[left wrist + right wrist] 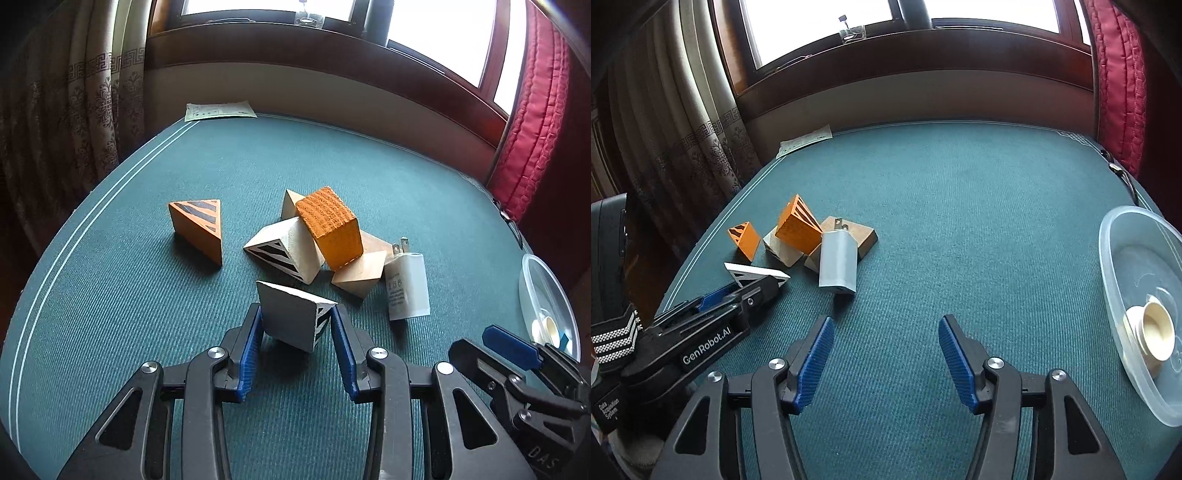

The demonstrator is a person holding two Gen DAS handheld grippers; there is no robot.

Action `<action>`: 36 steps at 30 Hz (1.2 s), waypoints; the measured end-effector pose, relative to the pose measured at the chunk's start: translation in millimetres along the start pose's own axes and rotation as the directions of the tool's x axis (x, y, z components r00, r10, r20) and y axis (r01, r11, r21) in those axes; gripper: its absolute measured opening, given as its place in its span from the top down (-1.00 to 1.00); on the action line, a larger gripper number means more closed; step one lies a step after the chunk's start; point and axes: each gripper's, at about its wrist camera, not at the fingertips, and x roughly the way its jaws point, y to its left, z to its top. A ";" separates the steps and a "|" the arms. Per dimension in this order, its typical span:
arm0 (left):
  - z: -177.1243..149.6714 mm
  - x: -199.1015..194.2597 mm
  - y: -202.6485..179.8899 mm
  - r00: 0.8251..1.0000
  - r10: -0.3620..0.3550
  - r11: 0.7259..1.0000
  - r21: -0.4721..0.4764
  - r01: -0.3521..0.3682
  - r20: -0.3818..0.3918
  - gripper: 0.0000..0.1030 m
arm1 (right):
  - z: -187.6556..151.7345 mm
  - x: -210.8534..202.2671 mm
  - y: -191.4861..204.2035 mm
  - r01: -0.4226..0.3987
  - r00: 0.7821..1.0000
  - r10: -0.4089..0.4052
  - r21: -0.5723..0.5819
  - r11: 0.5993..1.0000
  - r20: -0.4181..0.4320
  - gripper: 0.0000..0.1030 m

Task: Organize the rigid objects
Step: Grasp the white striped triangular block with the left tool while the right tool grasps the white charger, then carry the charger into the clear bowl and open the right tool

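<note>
Just in front of the block pile [317, 236] on the green worktop [147, 295], the left gripper [295, 325] clamps a white striped wedge [291, 317]; the right gripper [886, 332] stands open, empty.

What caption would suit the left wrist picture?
Left gripper clamps a white striped wedge block on the green table, beside a pile of blocks.
</note>
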 end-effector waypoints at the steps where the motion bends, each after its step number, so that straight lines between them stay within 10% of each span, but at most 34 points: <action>1: -0.4 0.6 0.8 1.000 0.007 1.000 -0.003 -0.007 -0.004 0.25 | 4.2 2.6 2.2 -0.009 1.000 0.009 -0.007 1.000 -0.001 -0.06; 9: -2.5 1.7 2.2 1.000 0.016 1.000 -0.022 -0.016 -0.017 0.27 | 22.9 31.6 12.2 -0.097 0.994 0.099 0.042 0.994 -0.049 0.19; 36: -2.3 4.8 2.6 0.999 0.019 0.999 -0.039 -0.020 -0.029 0.26 | 28.6 51.3 9.1 -0.032 0.999 0.032 -0.018 0.999 0.001 0.55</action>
